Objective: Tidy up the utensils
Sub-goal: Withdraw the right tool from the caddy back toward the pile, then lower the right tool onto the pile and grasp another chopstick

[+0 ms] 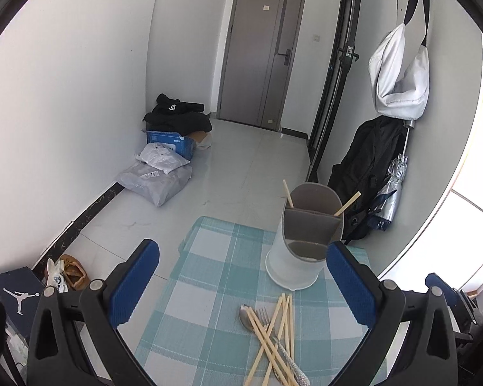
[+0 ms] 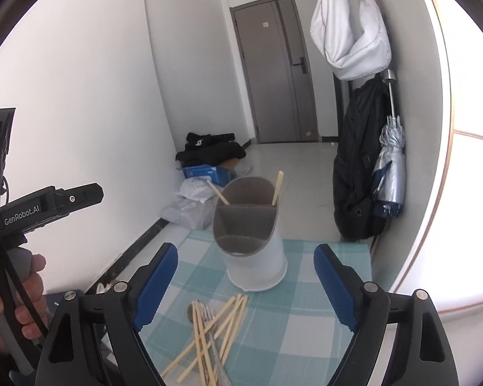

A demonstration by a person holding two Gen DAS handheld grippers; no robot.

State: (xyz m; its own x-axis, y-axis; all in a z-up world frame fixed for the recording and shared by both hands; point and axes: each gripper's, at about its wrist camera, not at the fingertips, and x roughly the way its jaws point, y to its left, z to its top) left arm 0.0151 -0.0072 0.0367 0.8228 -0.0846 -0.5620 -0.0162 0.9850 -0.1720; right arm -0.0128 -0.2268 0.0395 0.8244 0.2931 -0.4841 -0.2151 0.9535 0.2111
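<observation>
Left wrist view: two wooden chopsticks (image 1: pixel 288 193) stand in the grey-lined white divided holder (image 1: pixel 302 251); loose chopsticks, fork and spoon (image 1: pixel 273 337) await near the tabletop's (image 1: pixel 190 305) front edge, both grippers' jaws apart, empty.

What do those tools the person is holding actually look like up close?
Each hand-held gripper, left and right, has two blue ribbed pads on black plastic finger frames with triangular cut-outs and silver pivot pins. The left one's black body carries white "GenRobot.AI" lettering.
</observation>
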